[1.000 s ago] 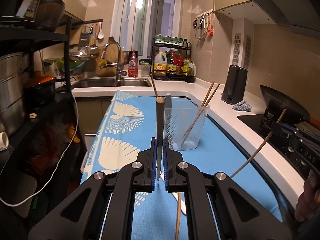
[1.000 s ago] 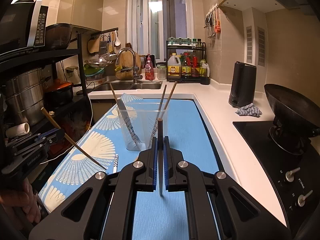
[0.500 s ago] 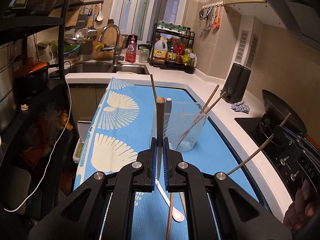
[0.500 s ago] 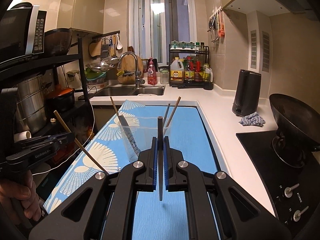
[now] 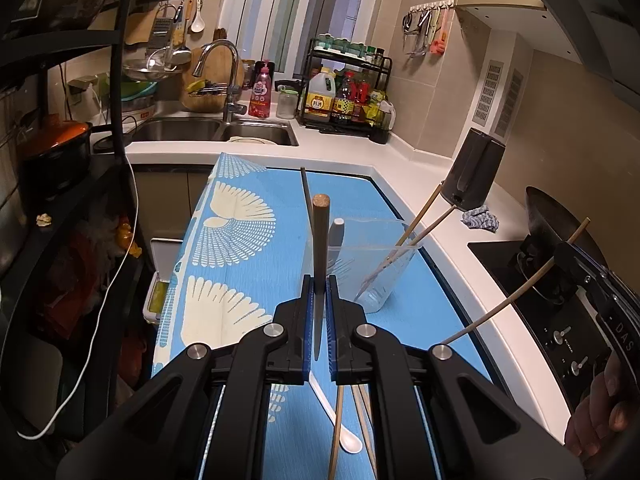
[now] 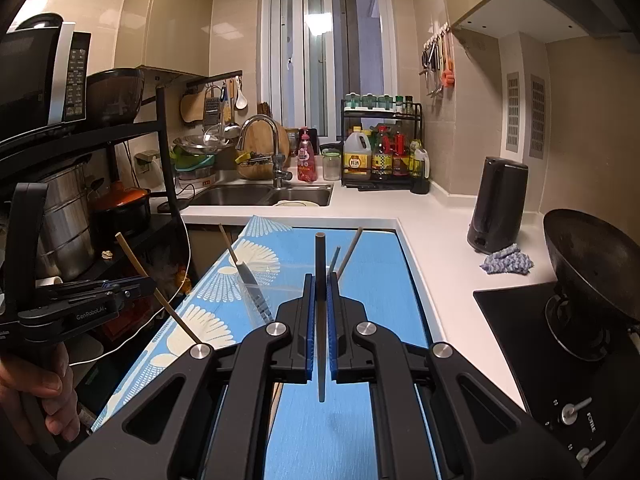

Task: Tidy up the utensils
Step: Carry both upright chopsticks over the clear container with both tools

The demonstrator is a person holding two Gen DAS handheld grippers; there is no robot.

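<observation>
Utensils split among a cup, the cloth and the two claws. Largest first: white table (image 5: 404, 176) running along the wall, with a blue cloth (image 5: 224, 280) in a white fan pattern laid over its near part. On the cloth, towards its right side, a clear plastic cup (image 5: 384, 280), upright.

Inside the cup: two pale chopsticks (image 5: 420, 224) leaning out over the right rim, one dark chopstick (image 5: 306, 192) rising at the left, and a grey-handled utensil (image 5: 336, 232) standing handle up, its working end blurred behind the plastic.

Left claw (image 5: 320, 284) held above the cloth, just this side of the cup, clamped tight on the left chopstick (image 5: 320, 240), which stands nearly upright between the blue pads (image 5: 306, 320), blunt end up and thin end down. From the right wrist view, seen tilted in that claw.

Right claw (image 6: 320, 280) likewise pressed shut around the right chopstick (image 6: 320, 264), upright between the pads, thin end hanging clear above the cloth, with the cup just beyond and slightly to the left.

Flat on the cloth under the left claw: a white spoon (image 5: 348, 442), bowl towards the camera, and loose pale chopsticks (image 5: 336, 432) just beside it, partly hidden by the claw body.
</observation>
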